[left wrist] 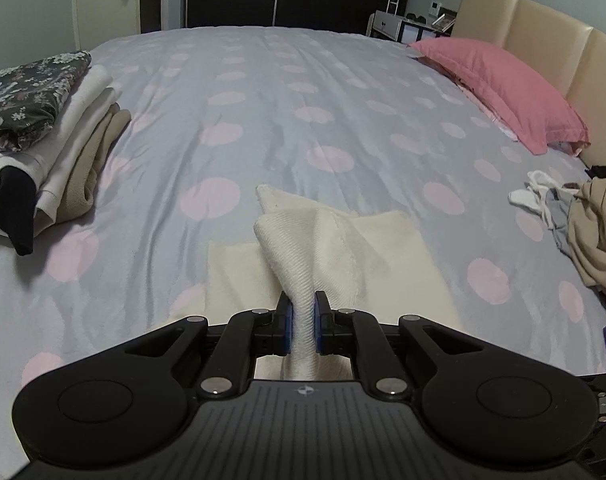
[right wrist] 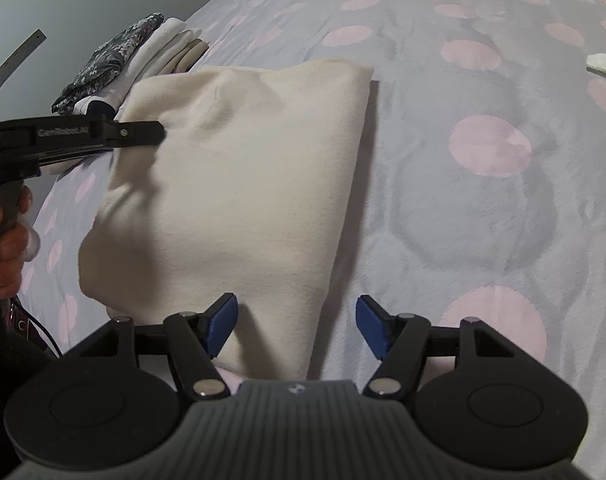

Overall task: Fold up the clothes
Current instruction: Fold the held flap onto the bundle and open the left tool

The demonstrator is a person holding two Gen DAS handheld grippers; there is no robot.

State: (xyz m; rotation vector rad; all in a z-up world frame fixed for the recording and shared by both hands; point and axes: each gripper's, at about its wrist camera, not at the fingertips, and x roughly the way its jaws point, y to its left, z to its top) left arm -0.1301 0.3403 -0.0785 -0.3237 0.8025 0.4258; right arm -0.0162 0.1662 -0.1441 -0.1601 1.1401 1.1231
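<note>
Left gripper: clamped on a raised fold of cream garment, rest spread on bedspread just ahead. Right gripper: released, straddling garment's near corner. Folded stack far left.

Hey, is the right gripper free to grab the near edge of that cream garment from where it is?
Probably yes. The right gripper is open with nothing between its fingers, and the cream garment has its near edge lying right at them, with nothing in the way. The left gripper pinches the cloth at another spot.
</note>
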